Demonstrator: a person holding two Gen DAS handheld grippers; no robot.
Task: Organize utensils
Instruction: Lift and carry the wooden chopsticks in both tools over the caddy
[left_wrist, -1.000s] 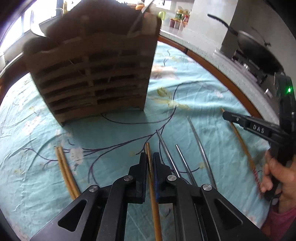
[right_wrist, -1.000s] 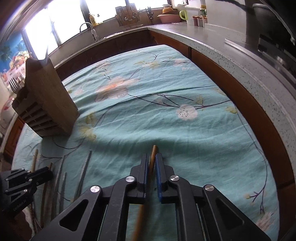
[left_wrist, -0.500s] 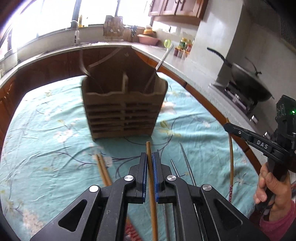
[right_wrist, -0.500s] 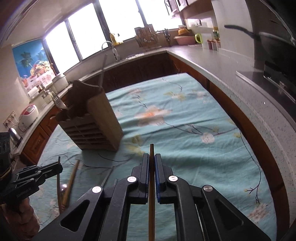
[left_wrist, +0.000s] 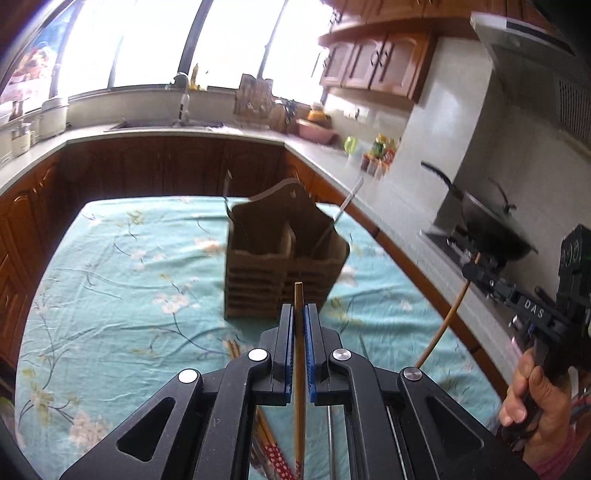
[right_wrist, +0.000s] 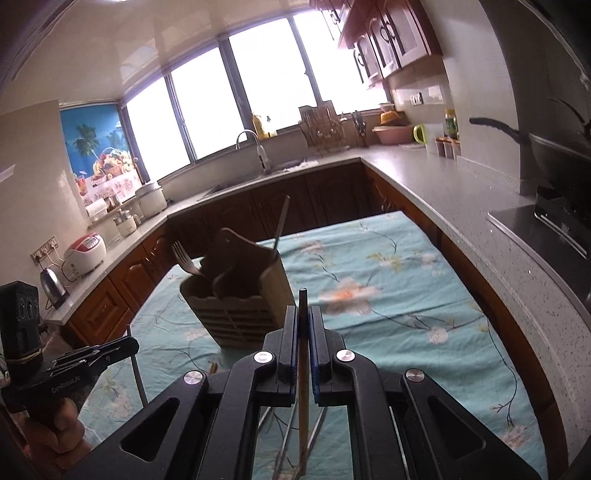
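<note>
My left gripper (left_wrist: 299, 314) is clamped on a chopstick (left_wrist: 299, 354), and my right gripper (right_wrist: 303, 317) is clamped on another chopstick (right_wrist: 303, 384). Both are lifted above the bench (left_wrist: 110, 280), facing the wooden holder (left_wrist: 275, 273). More chopsticks (left_wrist: 269, 443) lie on the cloth below.

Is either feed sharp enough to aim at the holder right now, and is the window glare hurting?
Left wrist view: wooden holder motion-smeared, windows blown out white. Right wrist view: holder crisper, its compartments readable; windows overexposed, fisheye bends the counter.
</note>
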